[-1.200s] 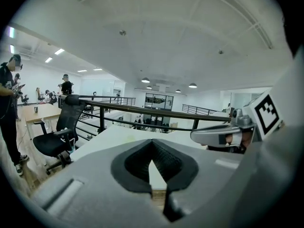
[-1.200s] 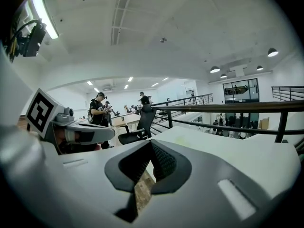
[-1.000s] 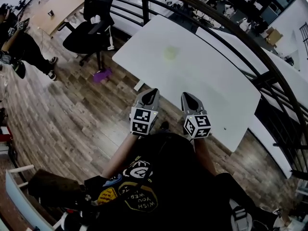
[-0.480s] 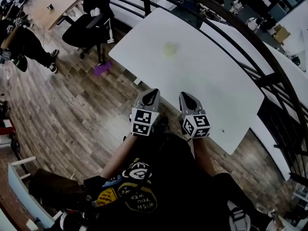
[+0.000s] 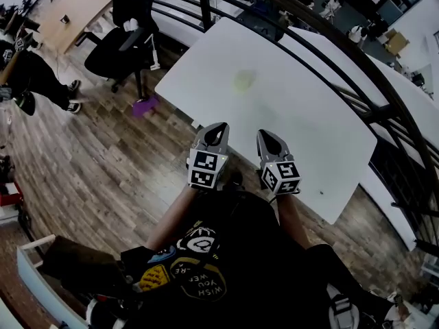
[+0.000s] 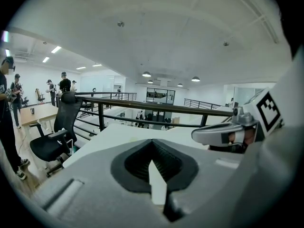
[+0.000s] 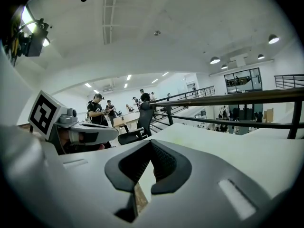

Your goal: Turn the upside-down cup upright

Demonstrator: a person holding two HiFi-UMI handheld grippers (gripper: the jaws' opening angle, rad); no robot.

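Chair (image 5: 120, 43) upper left, railing (image 5: 329, 36) beyond the white table (image 5: 309, 115) — cup (image 5: 243, 81) at upper centre, well above left gripper (image 5: 217, 129) and right gripper (image 5: 267, 135), each with its jaws together.

On table (image 5: 309, 125), cup (image 5: 243, 80); chair (image 5: 118, 48) leftward

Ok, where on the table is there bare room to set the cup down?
The white table holds only the cup and a dark speck at its right corner. Free: the stretch between the cup and the left gripper and right gripper at the near edge, and the right half along the railing. Nowhere crowded.
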